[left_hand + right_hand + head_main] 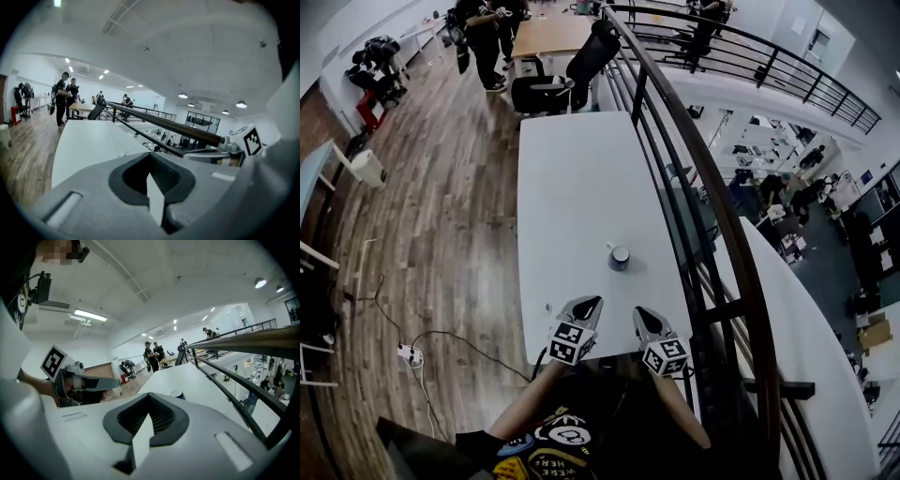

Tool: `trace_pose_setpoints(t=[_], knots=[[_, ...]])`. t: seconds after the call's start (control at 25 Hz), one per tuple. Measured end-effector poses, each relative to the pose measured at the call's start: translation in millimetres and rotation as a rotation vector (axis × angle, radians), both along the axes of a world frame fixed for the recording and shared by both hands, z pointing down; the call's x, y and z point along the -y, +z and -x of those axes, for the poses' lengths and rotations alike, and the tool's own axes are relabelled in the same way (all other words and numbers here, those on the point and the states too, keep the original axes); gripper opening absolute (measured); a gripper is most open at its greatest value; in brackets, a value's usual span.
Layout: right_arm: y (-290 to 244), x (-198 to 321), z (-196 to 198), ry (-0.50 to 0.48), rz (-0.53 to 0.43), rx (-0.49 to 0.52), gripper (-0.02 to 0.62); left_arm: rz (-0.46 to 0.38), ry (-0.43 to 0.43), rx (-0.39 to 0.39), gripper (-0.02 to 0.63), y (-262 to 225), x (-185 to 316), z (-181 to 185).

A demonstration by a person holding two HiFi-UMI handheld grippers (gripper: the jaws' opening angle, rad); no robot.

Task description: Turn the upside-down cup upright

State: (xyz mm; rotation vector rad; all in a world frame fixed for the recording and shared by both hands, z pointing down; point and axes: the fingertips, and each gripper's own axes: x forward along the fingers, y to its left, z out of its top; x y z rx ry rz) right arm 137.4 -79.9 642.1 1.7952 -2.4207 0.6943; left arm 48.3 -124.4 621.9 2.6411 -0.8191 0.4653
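- The left tool (589,305), a grey two-jaw clamp carrying a marker cube, has its jaws pressed together on nothing. Its own view shows only a thin seam between them.
- The right tool (643,319), its twin just to the right in the lower middle of the head view, is likewise closed and empty.
- Both tools hang side by side over the near end of the long white surface (572,187), apart from the cup.
- The small dark round cup (620,257) stands alone on the surface, above the tools in the head view and right of the middle. It is on the side toward the dark metal railing (694,159).
- The cup's top shows a pale disc inside a dark rim. That reads as an open mouth facing up, though it is too small to be sure.
- If so, the turning looks done and nothing is left. If the disc is the base, the grasp and the flip both remain.
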Motion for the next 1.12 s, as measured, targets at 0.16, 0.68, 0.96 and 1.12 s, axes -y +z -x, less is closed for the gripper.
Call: trace_pose_setpoints(t=[0.16, 0.68, 0.96, 1.12], knots=[[-20, 7, -11, 0.038, -0.037, -0.031, -0.002, -0.034, -0.032, -0.033, 0.002, -16, 10, 2], [-28, 16, -6, 0.028, -0.045, -0.037, -0.002, -0.012, -0.017, -0.017, 0.002, -10, 1, 7], [-29, 22, 5, -0.001, -0.044, -0.027, -0.002, -0.007, -0.033, -0.015, 0.002, -9, 2, 15], [-30, 21, 8, -0.009, -0.045, -0.026, -0.002, -0.004, -0.03, -0.013, 0.002, -10, -1, 16]])
